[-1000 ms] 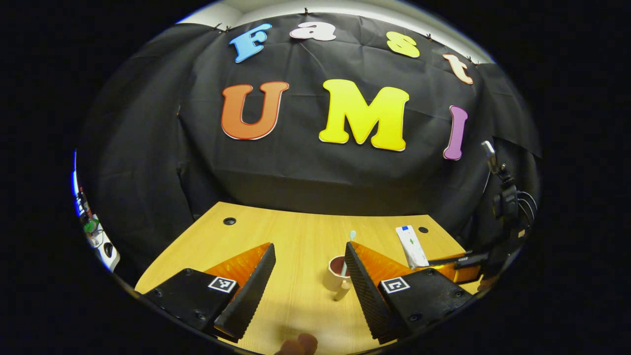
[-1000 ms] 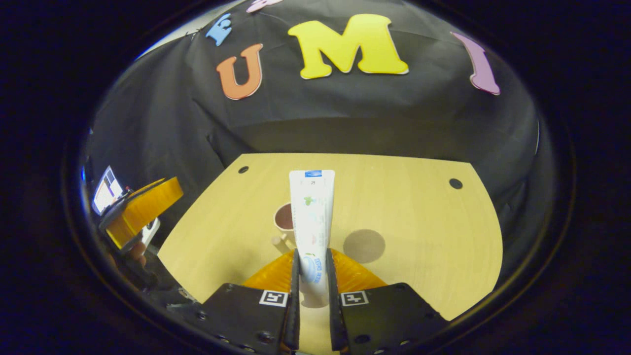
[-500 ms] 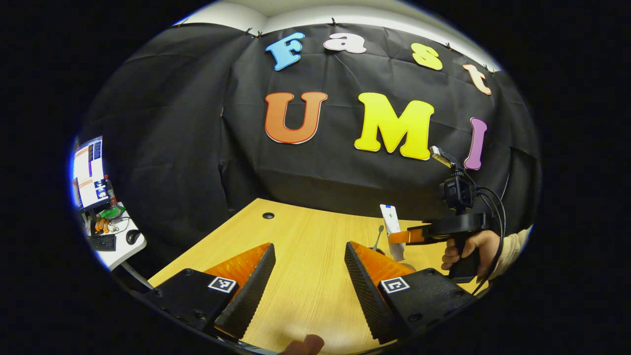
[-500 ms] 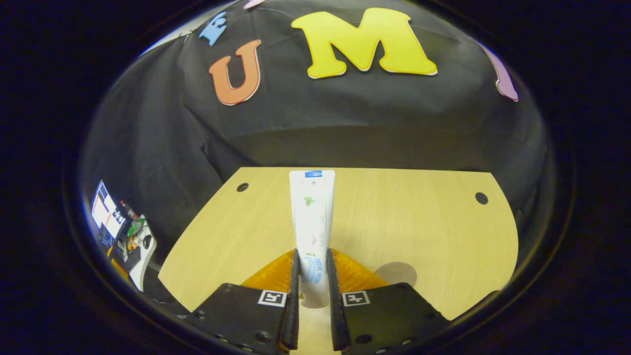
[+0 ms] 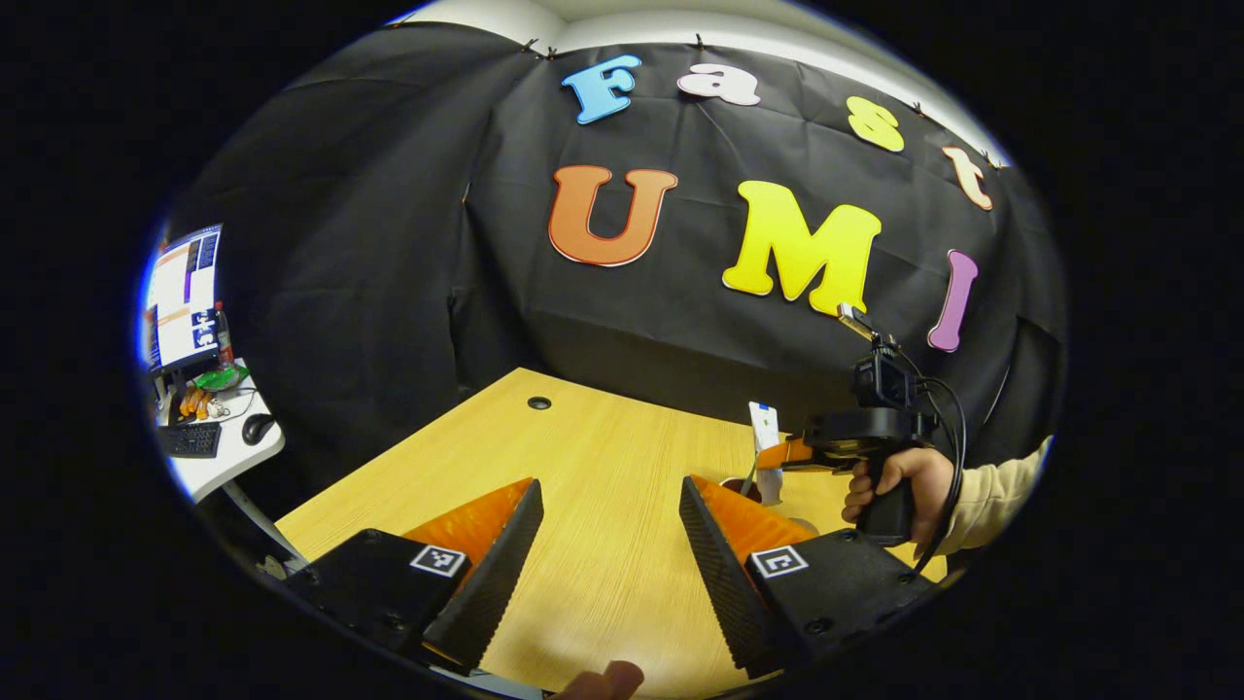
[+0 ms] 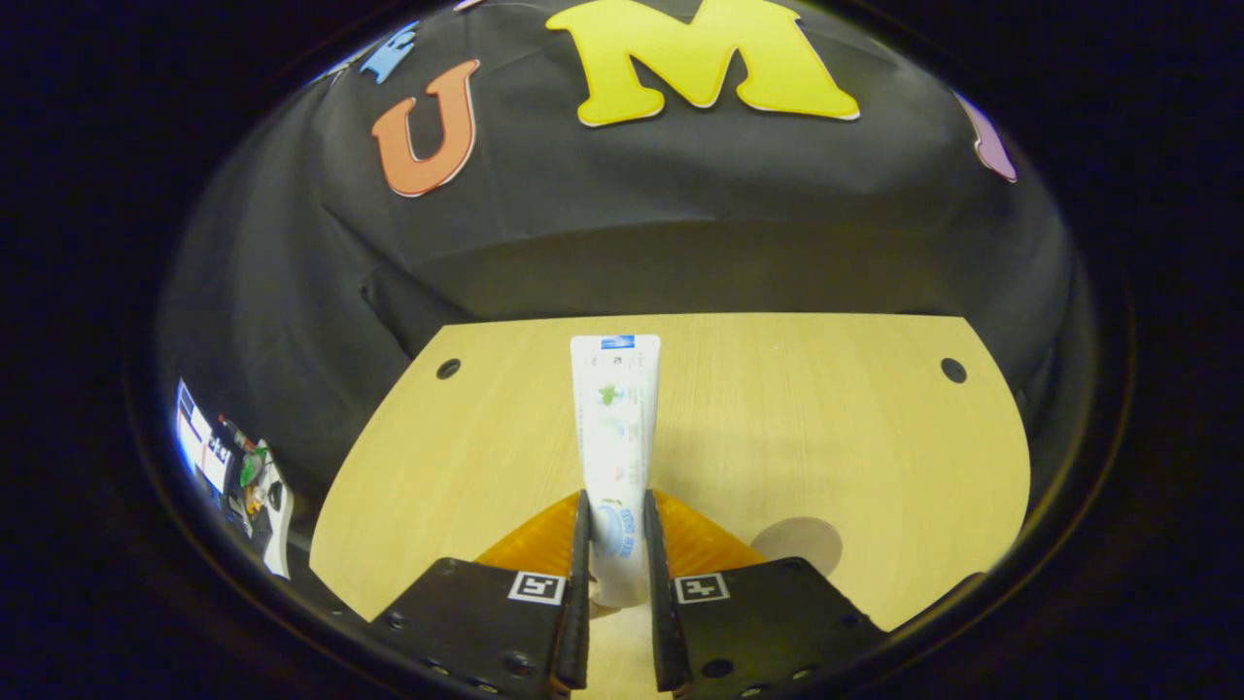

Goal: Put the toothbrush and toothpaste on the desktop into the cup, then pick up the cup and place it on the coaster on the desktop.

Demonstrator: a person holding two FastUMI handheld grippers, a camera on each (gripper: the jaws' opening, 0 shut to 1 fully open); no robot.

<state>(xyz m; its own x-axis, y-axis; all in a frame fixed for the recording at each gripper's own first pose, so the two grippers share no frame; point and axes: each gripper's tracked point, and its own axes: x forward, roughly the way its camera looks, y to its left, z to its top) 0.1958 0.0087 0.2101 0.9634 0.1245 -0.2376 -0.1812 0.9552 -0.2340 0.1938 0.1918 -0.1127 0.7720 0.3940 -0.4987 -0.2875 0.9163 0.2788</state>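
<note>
Between the right gripper's fingers the toothpaste stood clamped, pointing forward over the desk. The coaster had slid lower right in the right gripper view since a second ago; the cup had gone from that view. The left gripper had swung left, fingers still spread with nothing between them. In its view the right gripper held the tube upright just above the cup, a toothbrush handle beside it. A hand gripped the handle. Far left, a monitor and keyboard on a side table.
</note>
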